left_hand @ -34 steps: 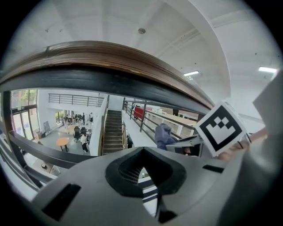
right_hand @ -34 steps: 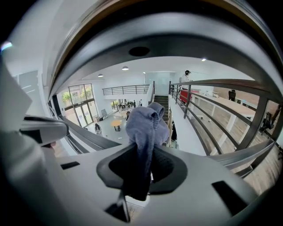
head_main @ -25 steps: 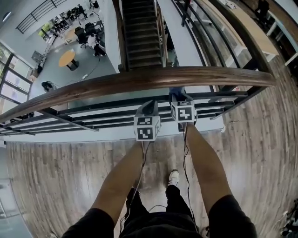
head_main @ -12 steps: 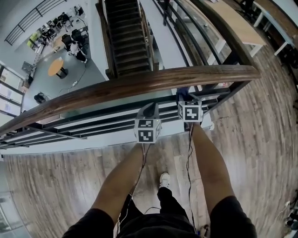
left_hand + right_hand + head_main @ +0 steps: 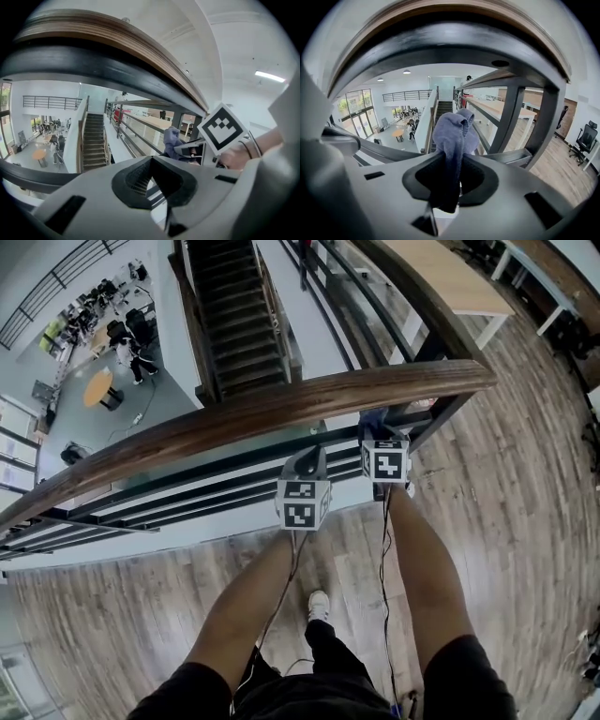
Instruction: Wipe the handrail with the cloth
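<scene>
The cloth [image 5: 453,136] is clamped in the right tool [image 5: 449,185], with its free end bunched just under the handrail [image 5: 281,409]; contact cannot be told. The left tool [image 5: 161,187] is closed on nothing. The cloth is judged light, soft and floppy, and best gripped mid-fold so that a broad pad is left.

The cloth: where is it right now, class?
The cloth is pinched in the right gripper, on the right in the head view, sticking up just under the wooden handrail near its corner.
</scene>
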The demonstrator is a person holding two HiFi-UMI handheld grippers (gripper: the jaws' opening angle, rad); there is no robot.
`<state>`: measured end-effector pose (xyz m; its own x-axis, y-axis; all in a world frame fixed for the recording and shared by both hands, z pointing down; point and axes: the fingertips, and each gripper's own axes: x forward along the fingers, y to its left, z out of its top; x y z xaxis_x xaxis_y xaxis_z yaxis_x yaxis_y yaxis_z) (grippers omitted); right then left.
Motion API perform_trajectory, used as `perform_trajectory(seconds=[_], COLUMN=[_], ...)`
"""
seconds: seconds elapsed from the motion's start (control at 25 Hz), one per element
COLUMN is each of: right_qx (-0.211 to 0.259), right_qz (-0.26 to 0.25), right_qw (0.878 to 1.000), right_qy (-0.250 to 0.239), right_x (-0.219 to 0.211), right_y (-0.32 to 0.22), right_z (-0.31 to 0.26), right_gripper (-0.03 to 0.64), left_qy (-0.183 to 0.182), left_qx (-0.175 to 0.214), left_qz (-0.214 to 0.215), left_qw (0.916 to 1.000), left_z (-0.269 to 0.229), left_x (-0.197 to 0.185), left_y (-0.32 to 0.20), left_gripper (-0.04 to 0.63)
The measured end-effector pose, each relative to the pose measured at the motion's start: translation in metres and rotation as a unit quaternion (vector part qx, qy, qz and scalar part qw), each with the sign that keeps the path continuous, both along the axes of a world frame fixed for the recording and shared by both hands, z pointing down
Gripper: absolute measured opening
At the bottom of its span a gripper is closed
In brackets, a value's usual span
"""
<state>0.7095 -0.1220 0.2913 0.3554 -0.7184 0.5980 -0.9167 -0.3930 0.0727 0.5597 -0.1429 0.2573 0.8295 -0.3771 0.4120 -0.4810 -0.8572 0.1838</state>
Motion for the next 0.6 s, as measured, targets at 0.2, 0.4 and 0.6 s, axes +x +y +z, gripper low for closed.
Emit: perform_trajectory(seconds=[0.2,0.4,0.6], right_qx=[-0.005,-0.014,-0.018], right_qz=[0.026,0.042,0.059], right_qw=[1.000,0.999,0.998], right_qy=[-0.002,0.018,0.032], right_x=[0.041,0.070,0.093], right_y=[0.014,0.027,0.036], right_z=[0.000,-0.002,-0.002], right_gripper=[0.080,0.080,0.080], left_qy=[0.000,0.001,-0.001], left_qx=[0.017,-0.005,0.000], left_qz=[0.025,0.029,0.032], left_qw=[0.9995,0.9996,0.9995], left_z=[-0.001,0.007,0.008], left_x=[0.026,0.030,0.042], left_y=[0.016,0.019,0.019], left_gripper=[0.003,0.003,0.003])
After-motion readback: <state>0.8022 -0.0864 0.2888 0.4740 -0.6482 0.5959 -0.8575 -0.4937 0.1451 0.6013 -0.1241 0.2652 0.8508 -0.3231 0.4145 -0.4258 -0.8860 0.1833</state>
